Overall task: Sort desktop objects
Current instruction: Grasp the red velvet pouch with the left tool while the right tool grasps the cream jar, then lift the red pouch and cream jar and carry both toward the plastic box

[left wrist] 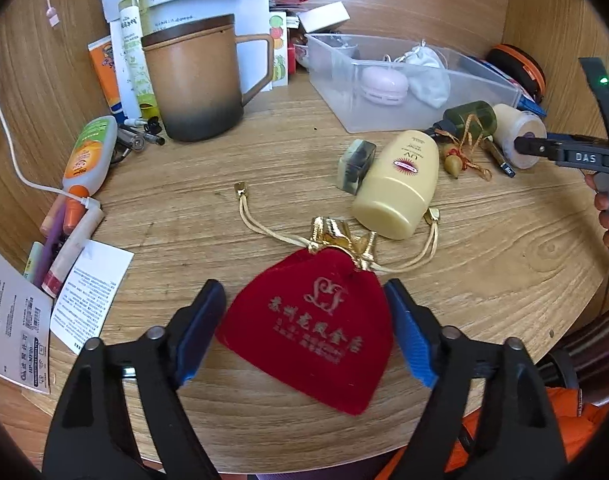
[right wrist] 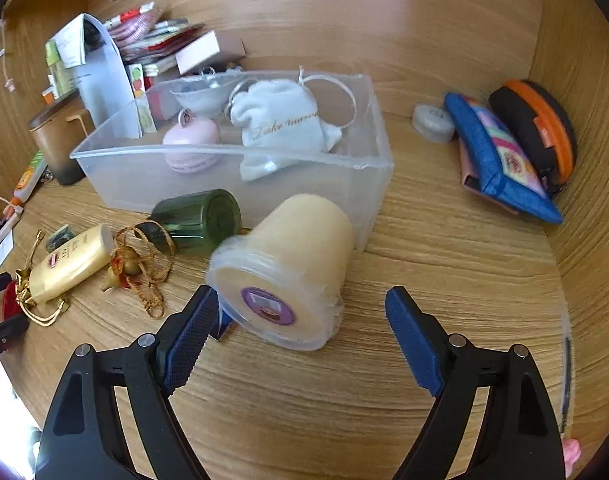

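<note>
Drawstring pouch (left wrist: 308, 332) nearest on desk (left wrist: 232, 168), bottle (left wrist: 400, 184) behind, storage bin (left wrist: 404, 92) beyond, mug (left wrist: 196, 80) left.

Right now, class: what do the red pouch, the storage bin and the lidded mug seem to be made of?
Red pouch: probably velvet; matte, fuzzy nap, printed gold lettering, shiny gold neck.
Storage bin: translucent plastic, slightly frosted; its contents show through the walls.
Lidded mug: likely ceramic with a matte glaze, tan fading to dark grey; what its lid is made of I can't tell.

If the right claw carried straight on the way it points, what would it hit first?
Most likely the cream plastic-lidded jar lying on its side between the open right claw fingers; the clear bin sits behind it. Depth is uncertain.
</note>
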Demonstrator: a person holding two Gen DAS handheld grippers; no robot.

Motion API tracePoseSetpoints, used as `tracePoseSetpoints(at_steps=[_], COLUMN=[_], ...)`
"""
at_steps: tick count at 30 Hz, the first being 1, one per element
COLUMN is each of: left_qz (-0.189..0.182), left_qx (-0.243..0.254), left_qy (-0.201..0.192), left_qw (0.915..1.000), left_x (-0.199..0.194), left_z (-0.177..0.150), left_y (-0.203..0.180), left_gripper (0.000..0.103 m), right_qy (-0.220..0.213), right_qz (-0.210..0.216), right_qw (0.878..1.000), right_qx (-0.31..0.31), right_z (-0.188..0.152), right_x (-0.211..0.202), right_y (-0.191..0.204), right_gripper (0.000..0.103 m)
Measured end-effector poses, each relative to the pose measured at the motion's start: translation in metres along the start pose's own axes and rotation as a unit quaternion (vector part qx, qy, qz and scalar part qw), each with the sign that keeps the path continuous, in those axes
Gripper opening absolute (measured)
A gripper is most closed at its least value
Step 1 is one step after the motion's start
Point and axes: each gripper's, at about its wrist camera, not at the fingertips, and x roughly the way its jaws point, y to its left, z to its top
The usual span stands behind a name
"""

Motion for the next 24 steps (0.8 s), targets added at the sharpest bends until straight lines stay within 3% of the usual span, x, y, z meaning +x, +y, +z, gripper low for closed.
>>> tracePoseSetpoints(at_steps=[5,12,15,22,24], left_qz=[0.006,0.004,0.000,-0.010,-0.015], left_qx=[-0.002,-0.009,-0.018,-0.028,-0.027], left_qy=[-0.016,-0.019,-0.023,-0.058,-0.066], left_qw=[0.9998,0.9998,0.9996,0.9979,0.9974], left_x=[-0.004,-0.002,-0.004,-0.022,-0.026], left_z=[0.000,0.003,0.006,0.026,0.032], left_y=[0.003,0.008,0.010,0.013,0.011], left_gripper=[0.041,0.029,0.024,0.022,0.022], right_qy=[0.011,0.018,0.017,0.002,-0.001], right_qz=[0.008,-0.007,0.009,0.056,0.065], right_qw=[1.000,0.999,0.999,0.998,0.997], right_qx=[-0.001,-0.038,-0.045,-0.035,-0.033], right_z=[0.005,0.019,0.024,0.021,0.019], right_x=[0.009,0.022,0.026,0.018,0.014], right_y=[0.005,0.015,0.014,0.008,0.007], right_gripper=[0.084,0.084,0.084,0.063,0.063])
